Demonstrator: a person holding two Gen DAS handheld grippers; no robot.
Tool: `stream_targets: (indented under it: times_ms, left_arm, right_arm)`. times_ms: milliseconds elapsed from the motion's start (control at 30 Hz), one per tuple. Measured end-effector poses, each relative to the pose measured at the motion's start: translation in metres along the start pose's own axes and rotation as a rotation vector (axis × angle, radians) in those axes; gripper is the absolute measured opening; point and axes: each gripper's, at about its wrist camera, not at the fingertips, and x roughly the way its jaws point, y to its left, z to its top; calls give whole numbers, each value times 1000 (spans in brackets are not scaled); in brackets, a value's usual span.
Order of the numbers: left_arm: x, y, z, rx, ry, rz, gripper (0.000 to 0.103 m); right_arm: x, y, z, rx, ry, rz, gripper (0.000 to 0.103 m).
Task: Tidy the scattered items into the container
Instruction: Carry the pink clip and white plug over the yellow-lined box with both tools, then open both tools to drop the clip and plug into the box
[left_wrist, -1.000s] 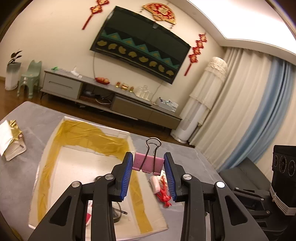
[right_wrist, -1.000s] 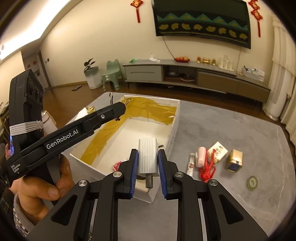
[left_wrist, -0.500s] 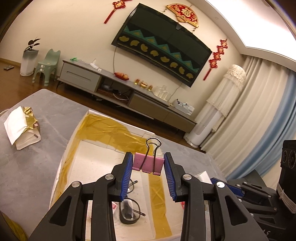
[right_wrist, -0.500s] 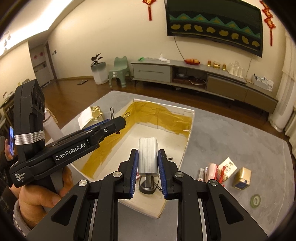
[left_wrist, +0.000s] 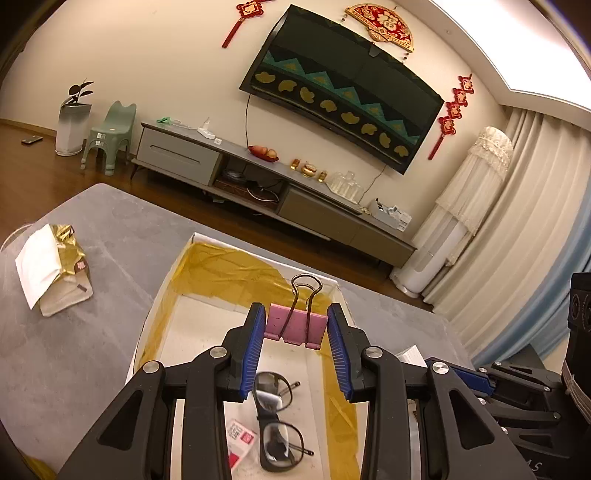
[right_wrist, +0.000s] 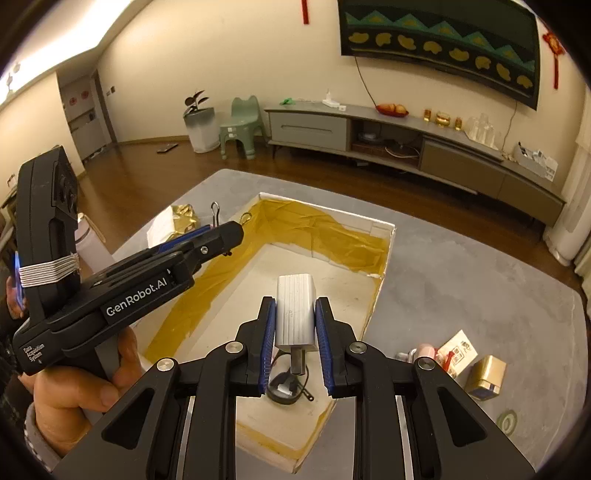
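Note:
My left gripper (left_wrist: 295, 328) is shut on a pink binder clip (left_wrist: 295, 326) with wire handles, held above the white box (left_wrist: 155, 314) lined with yellow tape. Black-framed glasses (left_wrist: 275, 428) and a red-and-white packet (left_wrist: 238, 437) lie on the box floor below it. My right gripper (right_wrist: 294, 325) is shut on a white charger plug (right_wrist: 295, 314), prong end toward me, over the near part of the same box (right_wrist: 384, 266). The left gripper (right_wrist: 229, 236) shows from the side at the box's left wall, in a person's hand (right_wrist: 77, 387).
Right of the box on the grey tabletop lie a pink item (right_wrist: 424, 350), a printed card (right_wrist: 458, 349), a gold box (right_wrist: 485, 376) and a green tape roll (right_wrist: 508, 421). A gold-and-white packet (left_wrist: 55, 266) lies left of the box. A TV cabinet (right_wrist: 406, 144) stands behind.
Both grippers moved forward over the box, each keeping hold of its item. The glasses and packet on the box floor have come into fuller view under the left gripper.

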Motion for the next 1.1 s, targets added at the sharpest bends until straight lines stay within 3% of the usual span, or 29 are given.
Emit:
stream_targets:
  times_ms: [600, 933, 1100]
  left_arm:
    - [59, 12, 41, 143, 131, 149, 36]
    - [102, 5, 32, 254, 244, 249, 36]
    - [109, 7, 29, 266, 255, 287, 36]
  right_arm:
    - [72, -25, 43, 50, 124, 60, 23]
    - [115, -43, 56, 107, 190, 87, 23]
    - [131, -48, 58, 124, 216, 93, 23]
